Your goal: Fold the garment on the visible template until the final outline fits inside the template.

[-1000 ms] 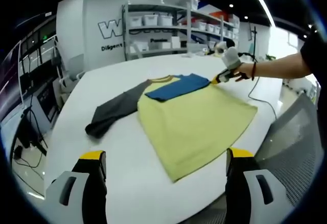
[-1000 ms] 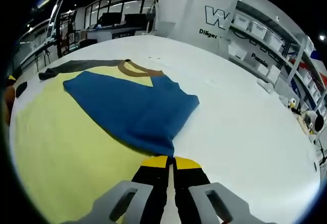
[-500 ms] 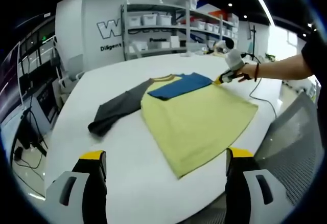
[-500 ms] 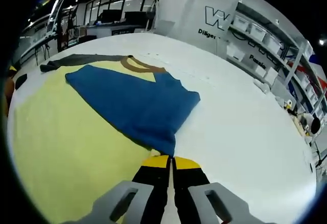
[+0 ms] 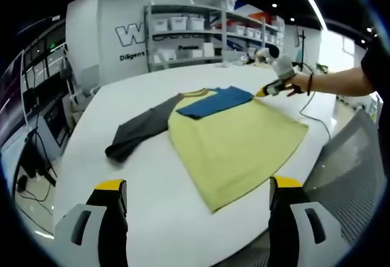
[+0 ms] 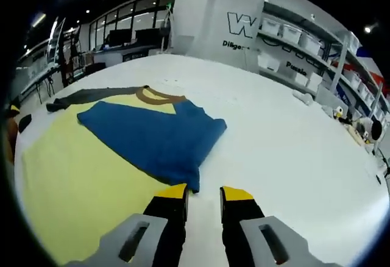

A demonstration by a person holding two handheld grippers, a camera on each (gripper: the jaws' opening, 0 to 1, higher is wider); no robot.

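looking at the shirt [image 5: 234, 139] first: it lies flat on the white surface [image 5: 152, 188], yellow body spread wide, with the blue sleeve [image 6: 155, 139] already folded in over the body near the collar [image 6: 159, 96]. the dark grey sleeve [image 5: 140, 131] is not yet folded and sticks straight out from the shirt on the side away from the blue one, so that's my guess for what the next fold turns on.

the right gripper [image 6: 203, 192] sits just beside the tip of the blue sleeve, jaws parted a little with nothing between them, the cloth corner lying just off its inner jaw. in the left gripper view you can see it off at the far corner of the shirt, with the person's arm [image 5: 332, 83] behind it.

the left gripper [image 5: 198, 194] hangs back on the hem side of the shirt, jaws spread wide and empty, well apart from the cloth. the grey sleeve runs lengthwise away from the shirt body toward that gripper's side, so it looks like the nearer one for the job.

no template outline that i can make out around the shirt. beyond the shirt there's shelving with bins [image 5: 201, 32] against a white wall, and a mesh chair back [image 5: 353, 169] by the surface edge.
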